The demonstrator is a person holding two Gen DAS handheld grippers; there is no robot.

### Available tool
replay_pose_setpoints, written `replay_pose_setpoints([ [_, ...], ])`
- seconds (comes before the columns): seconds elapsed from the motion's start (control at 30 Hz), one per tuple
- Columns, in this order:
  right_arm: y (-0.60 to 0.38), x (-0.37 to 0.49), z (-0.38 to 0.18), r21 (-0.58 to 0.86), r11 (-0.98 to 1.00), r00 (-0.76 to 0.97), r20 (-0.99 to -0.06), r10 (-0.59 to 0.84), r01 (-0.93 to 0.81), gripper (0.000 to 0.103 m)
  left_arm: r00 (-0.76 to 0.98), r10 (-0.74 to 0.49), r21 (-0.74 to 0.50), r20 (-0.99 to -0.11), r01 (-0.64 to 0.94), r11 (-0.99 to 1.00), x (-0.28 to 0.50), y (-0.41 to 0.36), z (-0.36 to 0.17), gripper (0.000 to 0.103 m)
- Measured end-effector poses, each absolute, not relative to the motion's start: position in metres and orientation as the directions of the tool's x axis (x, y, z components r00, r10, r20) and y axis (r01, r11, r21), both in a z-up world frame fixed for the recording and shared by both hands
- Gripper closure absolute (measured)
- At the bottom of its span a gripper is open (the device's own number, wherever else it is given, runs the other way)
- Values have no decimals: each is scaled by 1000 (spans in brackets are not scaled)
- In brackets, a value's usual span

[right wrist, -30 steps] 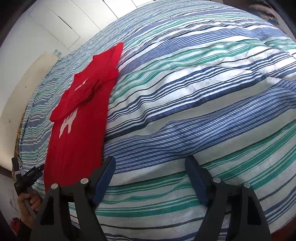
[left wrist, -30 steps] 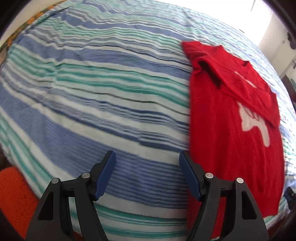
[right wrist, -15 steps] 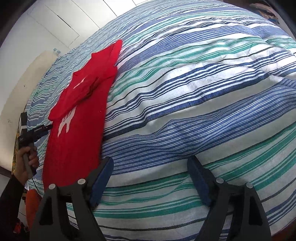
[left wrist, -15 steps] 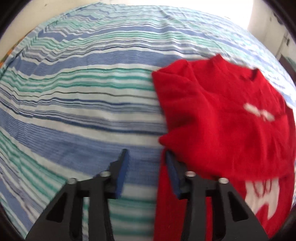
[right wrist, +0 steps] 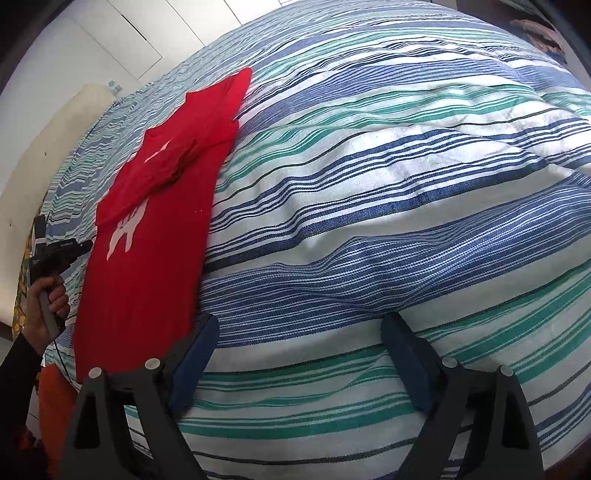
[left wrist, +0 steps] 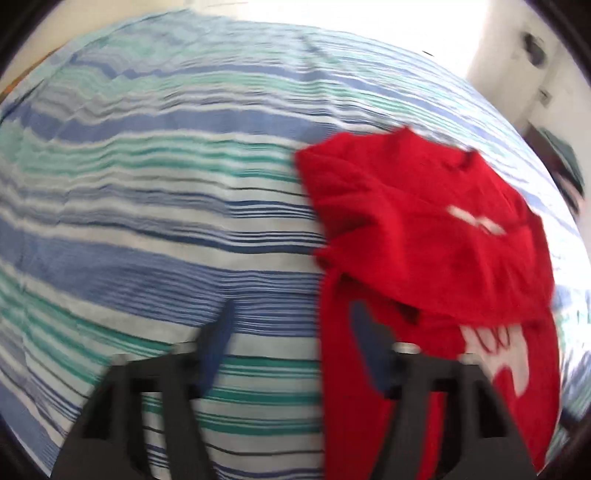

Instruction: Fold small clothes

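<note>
- left gripper point(left wrist: 291, 332) has its jaws spread apart again, having just been opening; nothing is between the pads, only striped cover and the shirt's left edge beneath them.
- its right blue pad point(left wrist: 364, 332) sits over the edge of the red shirt point(left wrist: 424, 236), whether touching the cloth cannot be told because the view is blurred.
- right gripper point(right wrist: 299, 354) is spread wide, its jaws having just been opening a little further, with bare striped bedcover point(right wrist: 369, 192) between them.
- the red shirt point(right wrist: 147, 236) lies on the bedcover, long and narrow, with one sleeve folded across the chest so that it partly hides a white print.
- from the right wrist view the shirt lies to the left, its bottom hem just beside the right gripper's left pad point(right wrist: 195, 354).
- in that same view a hand point(right wrist: 42, 310) in a dark sleeve holds the left gripper's handle just beside the shirt's far long edge.
- an orange object point(right wrist: 55, 402) shows at the lower left edge, below the bed's side.
- white panelled wall point(right wrist: 122, 33) stands behind the bed.
</note>
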State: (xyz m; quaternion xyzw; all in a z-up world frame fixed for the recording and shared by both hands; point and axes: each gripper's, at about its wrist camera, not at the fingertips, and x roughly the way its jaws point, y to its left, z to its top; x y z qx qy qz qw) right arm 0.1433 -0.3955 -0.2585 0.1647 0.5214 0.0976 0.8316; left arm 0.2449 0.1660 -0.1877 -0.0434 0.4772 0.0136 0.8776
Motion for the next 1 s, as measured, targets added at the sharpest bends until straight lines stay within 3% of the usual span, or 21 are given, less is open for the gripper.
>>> replay_pose_setpoints([
  [0.03,-395,143,-258,375,927,438,-835,333,9,14,535,-25,-46,-844,-26,999,247,158,-190,28],
  [0.1,-395,143,-258,370,929,438,-836,330,7,14,498,-9,-12,-867,-2,1000,264,148,-202,42],
  [0.23,-395,140,-257,366,931,439,-837,327,4,14,499,-16,-73,-866,-95,993,289,150,-212,54],
  [0.3,-395,140,-257,365,931,438,-838,326,5,14,511,-23,-118,-859,-154,981,295,158,-213,98],
  [0.37,-394,141,-257,363,932,438,-839,325,5,14,504,-10,-140,-864,-222,965,295,167,-218,100],
  [0.63,-393,144,-259,348,937,429,-846,315,-1,13,501,27,-108,-865,-239,965,276,165,-231,95],
  [0.73,-394,145,-258,354,935,429,-845,319,3,13,483,22,-102,-875,-230,968,275,169,-226,88],
  [0.83,-396,145,-258,359,933,430,-843,323,4,13,473,83,-43,-877,-249,967,259,176,-215,52],
  [0.87,-396,144,-258,360,933,430,-843,323,3,13,467,128,-4,-875,-272,962,251,179,-212,34],
  [0.93,-396,144,-258,362,932,431,-842,325,3,13,455,179,36,-872,-305,952,229,188,-205,32],
  [1.0,-397,143,-258,368,930,434,-838,330,4,13,451,127,-22,-883,-310,951,202,198,-199,32],
])
